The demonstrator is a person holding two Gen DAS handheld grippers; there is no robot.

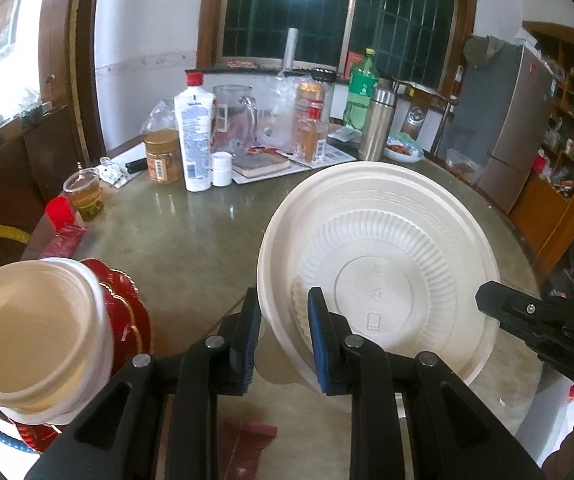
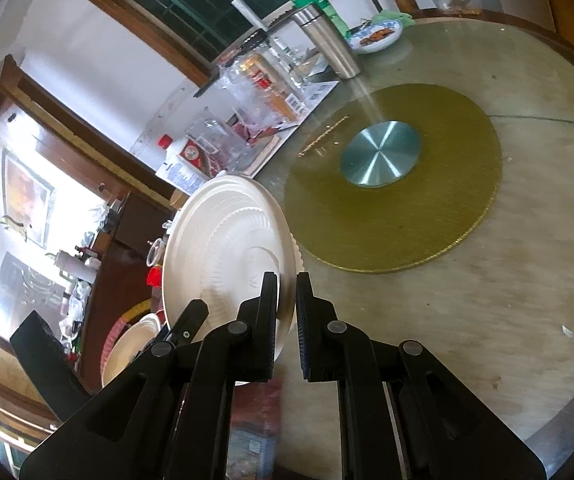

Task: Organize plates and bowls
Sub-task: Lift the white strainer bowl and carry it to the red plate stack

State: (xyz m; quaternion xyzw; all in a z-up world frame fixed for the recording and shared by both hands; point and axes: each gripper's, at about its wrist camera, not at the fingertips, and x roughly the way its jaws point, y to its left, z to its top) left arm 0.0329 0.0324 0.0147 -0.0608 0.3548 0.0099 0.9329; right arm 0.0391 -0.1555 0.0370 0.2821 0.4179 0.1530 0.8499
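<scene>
Both wrist views close over table (image 1: 191,232); share white plate (image 1: 379,264).

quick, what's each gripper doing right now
Left gripper: closed on the rim of the white plate, which is lifted and tilted.
Right gripper: jaws astride the same plate's opposite rim; whether it grips cannot be told.

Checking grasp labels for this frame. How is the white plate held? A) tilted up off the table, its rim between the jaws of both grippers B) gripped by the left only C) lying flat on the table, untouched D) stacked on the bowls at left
A: the white plate stands tilted with its underside showing, the left gripper astride its near rim and the right gripper closing on its far edge, which also shows in the left wrist view.
</scene>
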